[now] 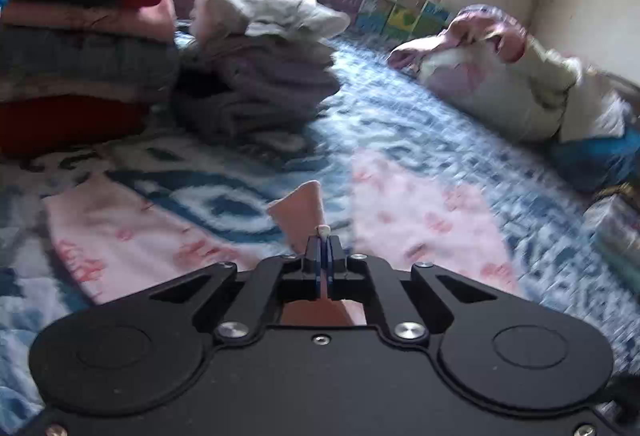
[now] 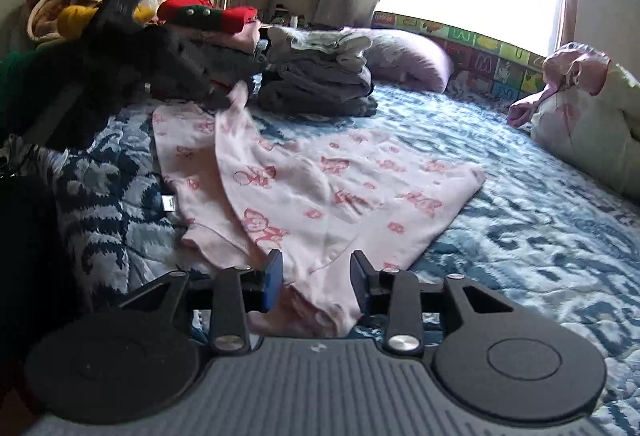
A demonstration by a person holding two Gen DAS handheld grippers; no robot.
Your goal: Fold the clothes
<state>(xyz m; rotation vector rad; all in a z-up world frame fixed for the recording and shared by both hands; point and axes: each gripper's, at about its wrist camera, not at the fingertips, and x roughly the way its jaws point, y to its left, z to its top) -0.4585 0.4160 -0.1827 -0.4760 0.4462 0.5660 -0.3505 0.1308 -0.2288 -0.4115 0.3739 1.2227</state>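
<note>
Lying pinched in left hand-held gripper (image 1: 323, 236): pink garment (image 1: 420, 212)

Folded stacks (image 2: 320, 76) crowding far left, pillow (image 2: 592, 104) right, bare quilt (image 2: 520, 220) between

Readable text: alphabet letters only.
You can read "M" and "U" on the colourful alphabet-tile foam panel (image 2: 486, 58) under the window; nothing else.

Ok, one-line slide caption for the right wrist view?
Open right gripper straddles the pink printed garment's near edge on the blue quilt, folded stacks behind.
</note>
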